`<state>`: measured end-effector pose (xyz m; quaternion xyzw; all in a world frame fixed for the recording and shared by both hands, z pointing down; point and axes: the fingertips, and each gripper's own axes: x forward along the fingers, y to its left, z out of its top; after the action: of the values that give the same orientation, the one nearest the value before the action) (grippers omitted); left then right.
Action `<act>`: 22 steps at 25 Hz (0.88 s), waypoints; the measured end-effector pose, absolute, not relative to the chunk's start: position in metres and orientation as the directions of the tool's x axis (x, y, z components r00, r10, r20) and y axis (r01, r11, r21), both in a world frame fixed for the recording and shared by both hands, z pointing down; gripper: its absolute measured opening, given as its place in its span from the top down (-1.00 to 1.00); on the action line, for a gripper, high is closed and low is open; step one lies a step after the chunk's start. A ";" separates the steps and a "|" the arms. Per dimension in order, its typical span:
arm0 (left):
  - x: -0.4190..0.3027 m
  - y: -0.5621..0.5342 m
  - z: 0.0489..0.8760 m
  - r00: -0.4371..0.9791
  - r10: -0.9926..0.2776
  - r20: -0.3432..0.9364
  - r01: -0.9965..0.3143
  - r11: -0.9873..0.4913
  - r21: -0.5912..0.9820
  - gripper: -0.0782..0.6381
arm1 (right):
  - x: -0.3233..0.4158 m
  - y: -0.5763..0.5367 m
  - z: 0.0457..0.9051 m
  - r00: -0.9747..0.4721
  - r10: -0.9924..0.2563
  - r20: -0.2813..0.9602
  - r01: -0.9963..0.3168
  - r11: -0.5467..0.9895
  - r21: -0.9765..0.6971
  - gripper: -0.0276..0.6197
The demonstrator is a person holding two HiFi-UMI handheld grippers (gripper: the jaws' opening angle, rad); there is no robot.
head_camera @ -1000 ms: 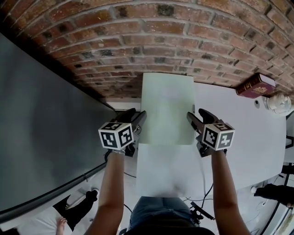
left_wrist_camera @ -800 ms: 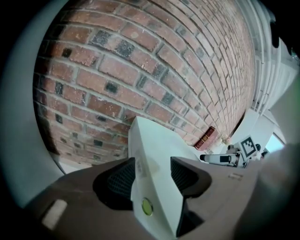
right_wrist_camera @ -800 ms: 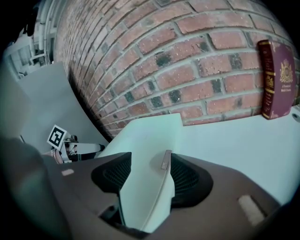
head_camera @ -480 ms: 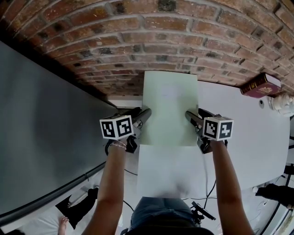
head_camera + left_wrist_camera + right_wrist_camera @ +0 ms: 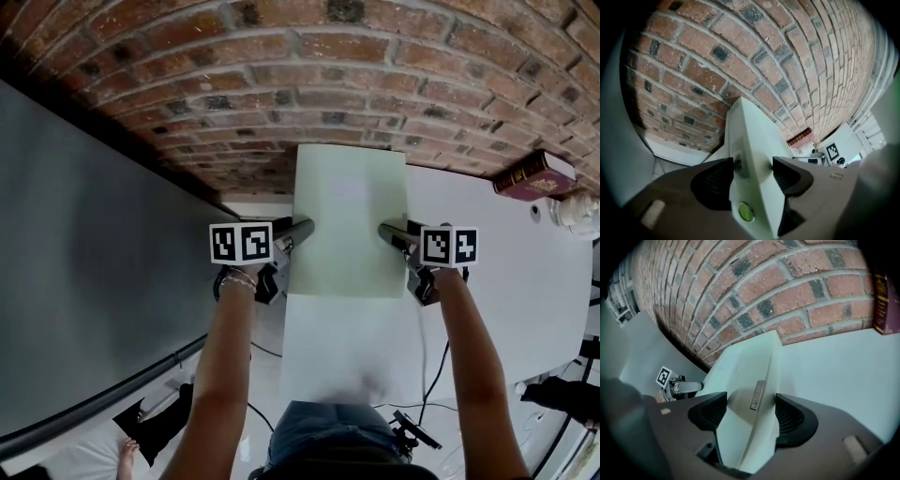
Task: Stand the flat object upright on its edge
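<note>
The flat object is a pale green-white slab point(image 5: 349, 220). It stands steeply on its lower edge on the white table point(image 5: 497, 281), its top edge by the brick wall point(image 5: 328, 84). My left gripper point(image 5: 298, 230) straddles its left side edge and my right gripper point(image 5: 392, 232) its right side edge. In the left gripper view the slab point(image 5: 754, 140) runs between the jaws of the left gripper point(image 5: 752, 171), which have just been opening. The right gripper view shows the slab point(image 5: 745, 366) between the right gripper's point(image 5: 751, 411) jaws, which have also been opening. Both grippers are open, neither clamping the slab.
A dark red book point(image 5: 532, 175) lies at the back right of the table by the wall, also seen as the book point(image 5: 882, 301). A small white item point(image 5: 572, 211) sits near it. A large grey panel point(image 5: 84, 262) runs along the left.
Both grippers have rolled until their marker cubes sit level, and they hold closer in along the slab's sides. Their jaws stand wider. The slab stays upright in place.
</note>
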<state>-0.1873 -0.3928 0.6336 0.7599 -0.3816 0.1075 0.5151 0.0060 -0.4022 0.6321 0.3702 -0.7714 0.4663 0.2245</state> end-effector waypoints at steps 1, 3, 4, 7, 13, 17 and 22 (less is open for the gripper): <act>-0.187 -0.393 0.635 0.693 -0.456 0.559 -0.686 -0.176 0.706 0.04 | 0.006 -0.403 0.633 -0.624 -0.355 0.696 -0.781 0.286 -0.555 -0.10; -0.187 -0.394 0.637 0.706 -0.434 0.559 -0.673 -0.165 0.721 0.01 | 0.005 -0.404 0.634 -0.623 -0.346 0.702 -0.783 0.273 -0.560 -0.11; -0.187 -0.394 0.638 0.710 -0.427 0.560 -0.668 -0.159 0.727 0.00 | 0.005 -0.404 0.634 -0.621 -0.345 0.703 -0.783 0.265 -0.562 -0.11; -0.187 -0.395 0.637 0.705 -0.425 0.568 -0.673 -0.148 0.725 0.00 | 0.005 -0.404 0.633 -0.615 -0.357 0.703 -0.788 0.247 -0.563 -0.09; -0.186 -0.392 0.631 0.678 -0.433 0.594 -0.701 -0.137 0.700 0.05 | 0.007 -0.402 0.628 -0.593 -0.387 0.706 -0.804 0.227 -0.550 -0.03; -0.185 -0.388 0.626 0.691 -0.433 0.579 -0.687 -0.143 0.713 0.06 | 0.008 -0.400 0.617 -0.581 -0.405 0.706 -0.813 0.245 -0.528 -0.02; -0.181 -0.378 0.615 0.693 -0.441 0.570 -0.681 -0.144 0.718 0.06 | 0.011 -0.392 0.603 -0.573 -0.412 0.708 -0.819 0.260 -0.511 -0.01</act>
<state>-0.1813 -0.3784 0.6155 0.7479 -0.3753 0.1120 0.5359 0.0113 -0.3921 0.6034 0.4040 -0.7616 0.4545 0.2240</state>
